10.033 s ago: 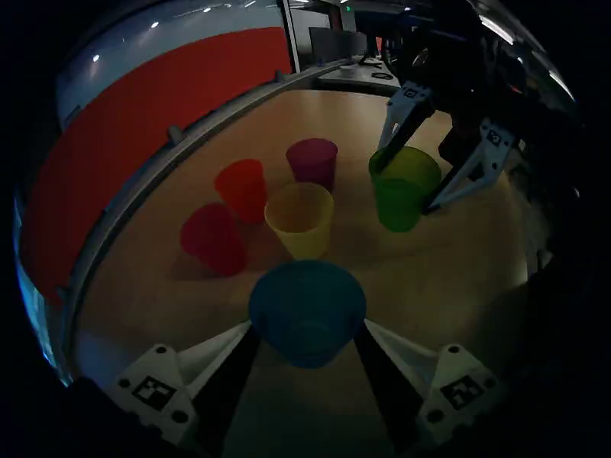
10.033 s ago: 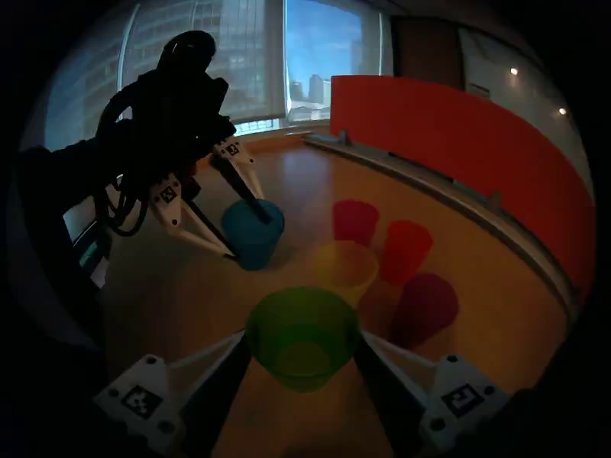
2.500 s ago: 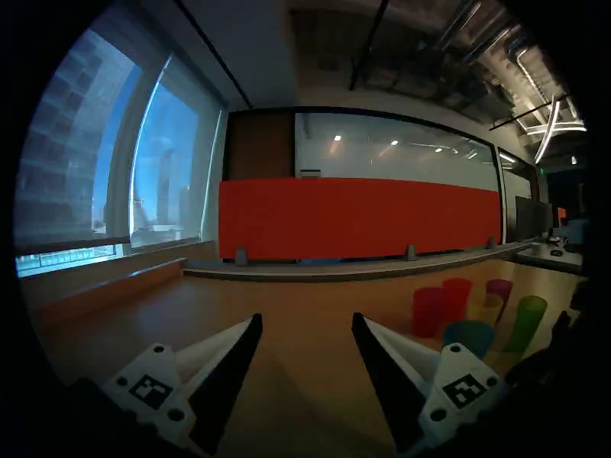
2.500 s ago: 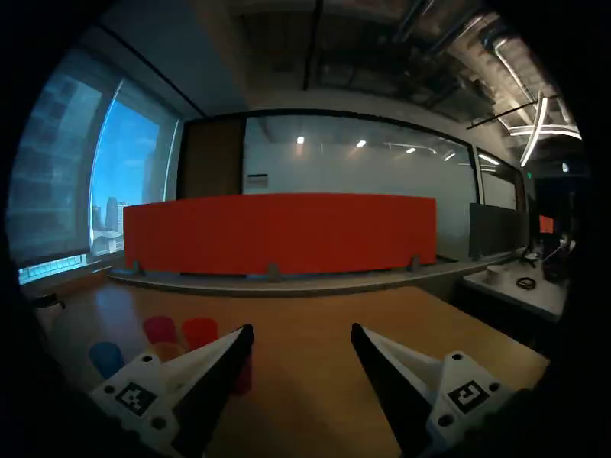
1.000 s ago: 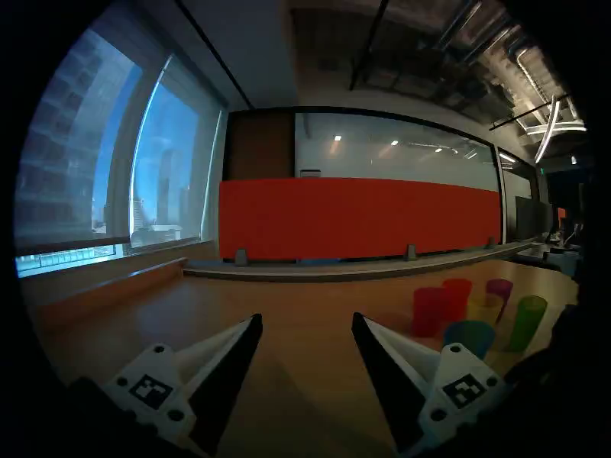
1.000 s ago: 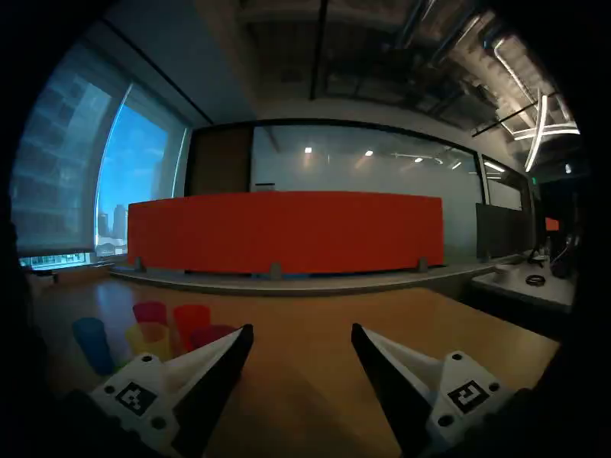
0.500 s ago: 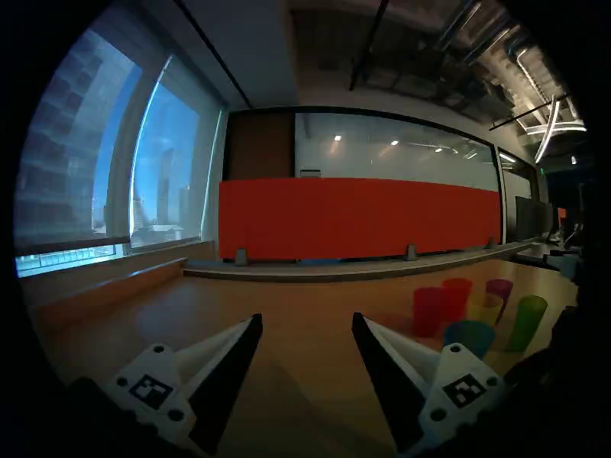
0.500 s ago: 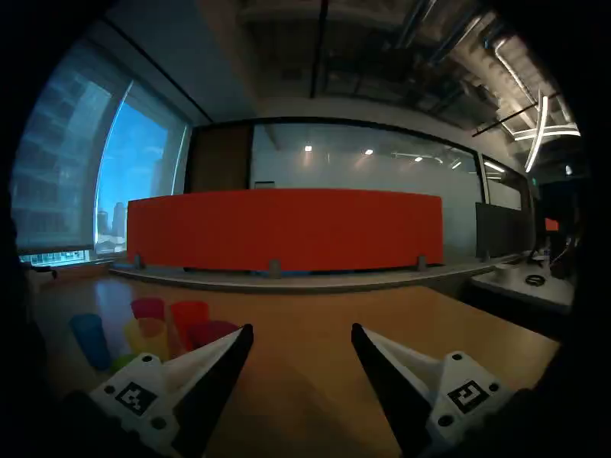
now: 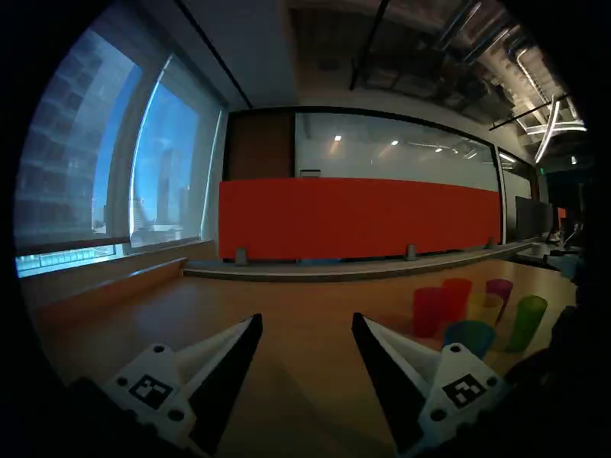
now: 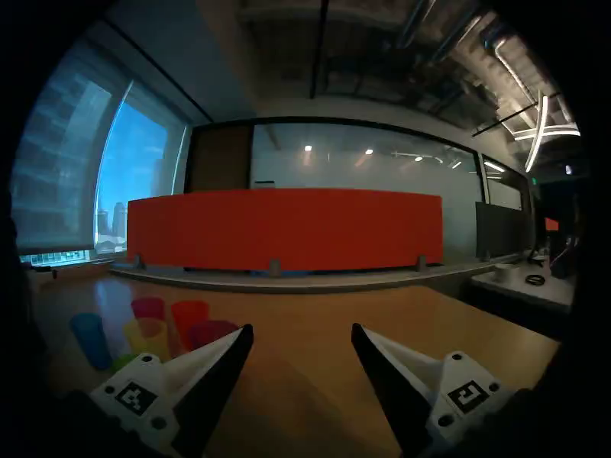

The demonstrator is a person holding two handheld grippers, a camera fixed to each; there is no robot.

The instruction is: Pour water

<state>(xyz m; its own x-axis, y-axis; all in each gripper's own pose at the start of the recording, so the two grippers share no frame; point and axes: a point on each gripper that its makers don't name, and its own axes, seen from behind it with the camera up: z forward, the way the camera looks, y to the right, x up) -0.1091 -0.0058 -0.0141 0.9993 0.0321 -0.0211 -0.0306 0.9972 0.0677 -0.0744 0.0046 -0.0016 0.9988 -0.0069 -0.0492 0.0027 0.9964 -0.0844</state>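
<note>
Big wooden table [image 9: 137, 305] out front, the coloured cups [image 9: 458, 309] bunched together off to one side of it. The left gripper [image 9: 306, 319] and right gripper [image 10: 301, 330] hover with jaws apart, empty. Smart play: swing in, straddle one cup squarely, squeeze softly, tip slowly
</note>
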